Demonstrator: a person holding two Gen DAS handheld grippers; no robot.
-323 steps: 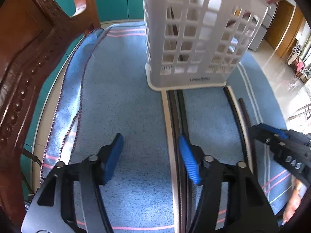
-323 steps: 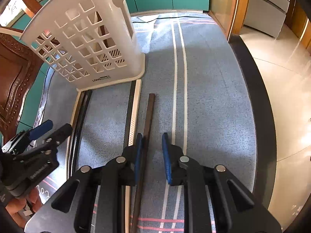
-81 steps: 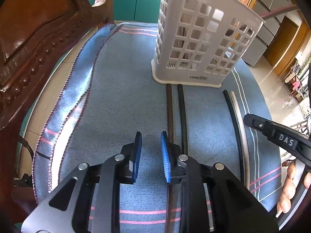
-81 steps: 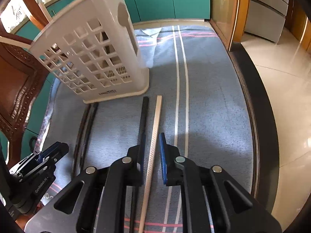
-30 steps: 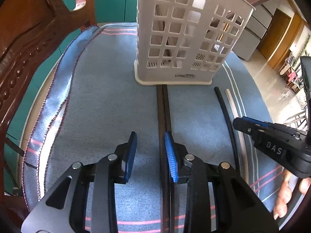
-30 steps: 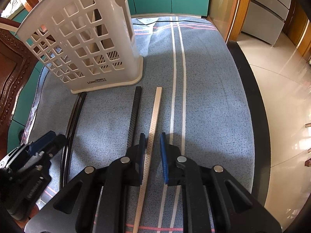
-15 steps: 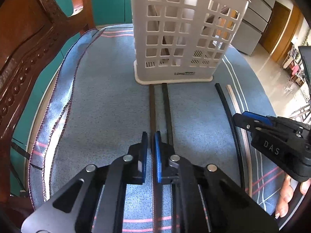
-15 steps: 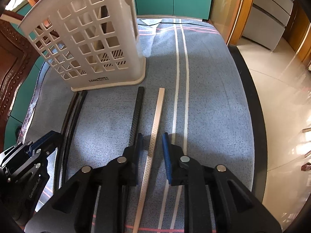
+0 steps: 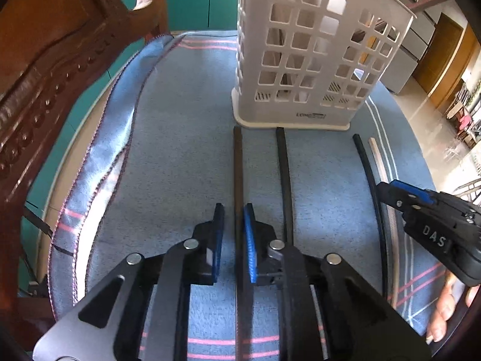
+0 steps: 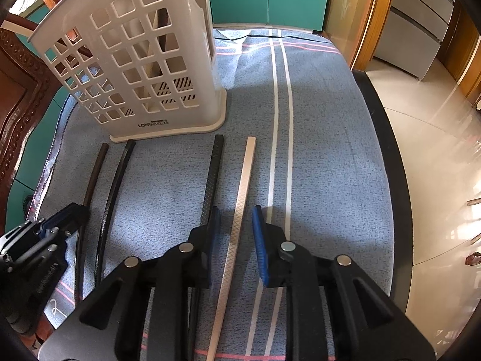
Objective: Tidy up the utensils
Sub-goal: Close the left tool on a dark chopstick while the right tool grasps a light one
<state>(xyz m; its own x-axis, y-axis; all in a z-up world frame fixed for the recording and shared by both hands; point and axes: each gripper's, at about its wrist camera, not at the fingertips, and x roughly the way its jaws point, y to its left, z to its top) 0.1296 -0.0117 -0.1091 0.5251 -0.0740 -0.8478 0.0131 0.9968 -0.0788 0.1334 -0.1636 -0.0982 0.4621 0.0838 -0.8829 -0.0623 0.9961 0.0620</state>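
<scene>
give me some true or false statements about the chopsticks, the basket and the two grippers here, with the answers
1. Four chopsticks lie on the blue cloth. True.
2. The white basket lies tipped on its side. False: it stands upright.
3. The pale chopstick runs between the right gripper fingers. True, with gaps on both sides.
4. The left gripper straddles a pale chopstick. False: a dark brown chopstick runs between its fingers.
5. All the chopsticks on the cloth are dark. False: one is pale.
</scene>
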